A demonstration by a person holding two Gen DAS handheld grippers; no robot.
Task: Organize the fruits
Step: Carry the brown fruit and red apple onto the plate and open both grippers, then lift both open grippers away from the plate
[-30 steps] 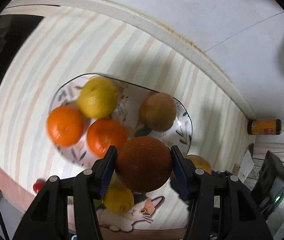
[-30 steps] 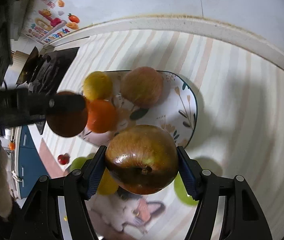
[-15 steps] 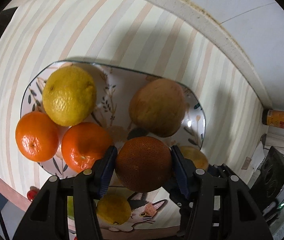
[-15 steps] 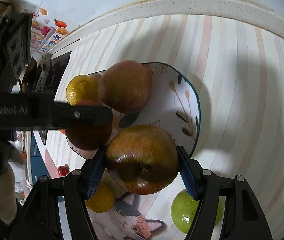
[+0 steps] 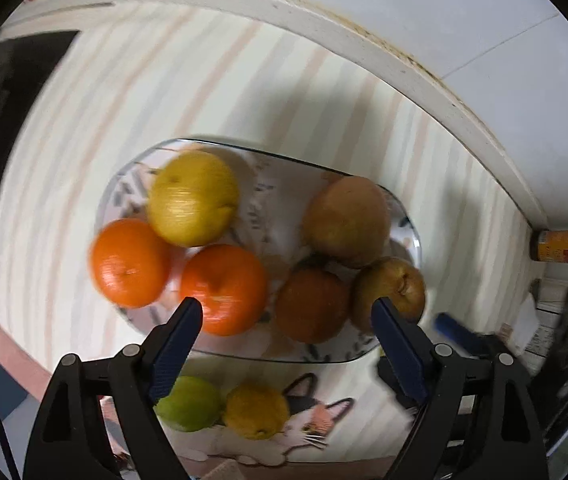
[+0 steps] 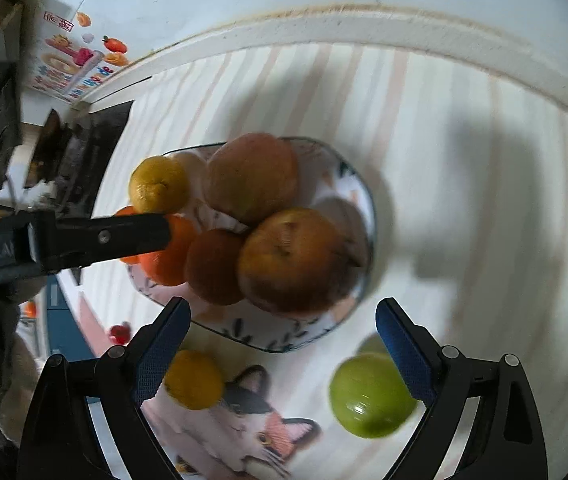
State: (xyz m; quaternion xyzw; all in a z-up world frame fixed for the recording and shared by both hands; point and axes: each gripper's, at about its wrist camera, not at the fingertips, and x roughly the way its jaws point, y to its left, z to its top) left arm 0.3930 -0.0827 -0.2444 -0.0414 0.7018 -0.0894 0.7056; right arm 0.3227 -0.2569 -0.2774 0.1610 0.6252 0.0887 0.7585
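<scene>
On the left of the plate, two oranges and a yellow citrus sit packed together, touching; their pebbled rinds should give good friction, and they look firm and moderately heavy. To the right lie a dark russet-brown orange, a large brownish pear-like fruit and a bruised brown apple with its stem dimple facing up. The apple's waxy skin looks slicker and easier to mark, so a gentle squeeze across its widest girth seems wisest. All are round and apt to roll.

The plate is glossy ceramic with a dark rim and a leaf print, likely brittle. It rests on a striped cloth over the tabletop.

Still loose on the cat-printed part of the cloth, just in front of the plate, are a lime-green fruit and a small lemon; the right wrist view shows a smooth green apple beside the right gripper.

The left gripper and the right gripper both hover over the near rim with fingers spread wide, holding nothing.
</scene>
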